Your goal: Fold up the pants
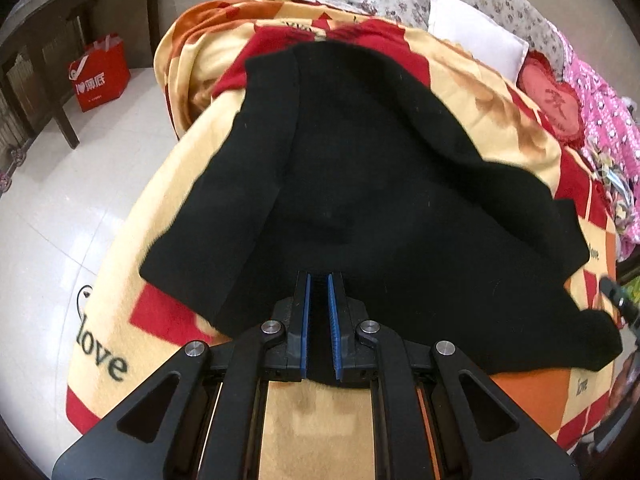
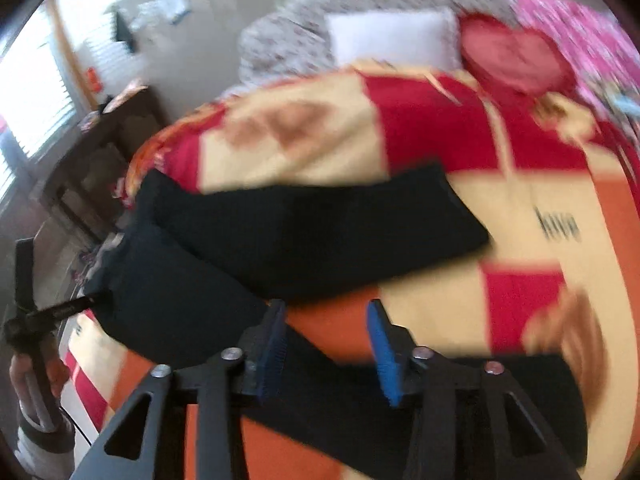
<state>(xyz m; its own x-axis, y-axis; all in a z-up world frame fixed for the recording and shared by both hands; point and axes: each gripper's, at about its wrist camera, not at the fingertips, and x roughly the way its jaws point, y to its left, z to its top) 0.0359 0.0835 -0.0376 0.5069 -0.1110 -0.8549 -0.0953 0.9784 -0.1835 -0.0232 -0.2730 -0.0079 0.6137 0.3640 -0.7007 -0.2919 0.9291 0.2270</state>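
Black pants (image 1: pixel 360 184) lie spread on a red, cream and orange blanket (image 1: pixel 132 256) on a bed. My left gripper (image 1: pixel 319 280) is shut on the near edge of the pants, with black cloth between its blue pads. In the blurred right wrist view the pants (image 2: pixel 304 232) lie partly folded, one leg across the other. My right gripper (image 2: pixel 326 308) is open just above the blanket, with pants cloth lying under it. The left gripper (image 2: pixel 92 300) shows at the far left of that view, holding the pants' edge.
A white pillow (image 1: pixel 472 32), a red heart cushion (image 1: pixel 552 100) and pink bedding (image 1: pixel 604 120) lie at the head of the bed. A dark wooden table (image 1: pixel 48 40) and a red bag (image 1: pixel 100 72) stand on the white floor to the left.
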